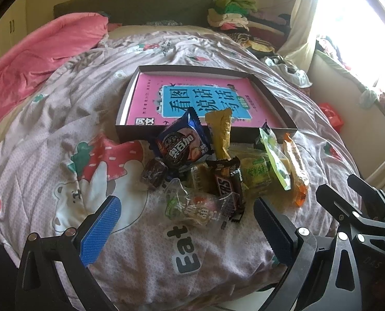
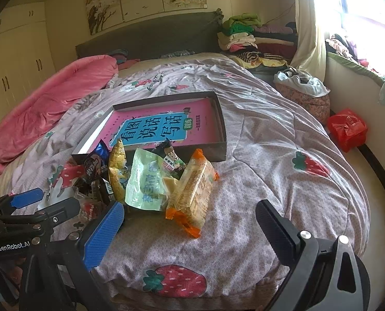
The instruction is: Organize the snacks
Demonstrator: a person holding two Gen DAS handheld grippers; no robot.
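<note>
Left gripper point(image 1: 184, 229): spread wide, nothing held, nothing touched; hung over the quilt point(image 1: 63, 119) just short of the snack pile point(image 1: 218, 171).
Right gripper point(image 2: 188, 229): spread wide, empty; the orange-ended packet point(image 2: 191, 194) is seen just ahead of its fingers.
Snack pile: heaped on the quilt against the near wall of the shallow box point(image 1: 205, 131), toward the bed's foot edge.
Box: a pink book point(image 1: 192, 98) is laid inside.
Left wrist view only: a Snickers bar point(image 1: 227, 185) and a blue Oreo pack point(image 1: 182, 143) are shown clearly.
Right wrist view only: a pale green pouch point(image 2: 147, 181) is shown facing; a red bag point(image 2: 348, 128) is seen whole beyond the bed's right edge.
</note>
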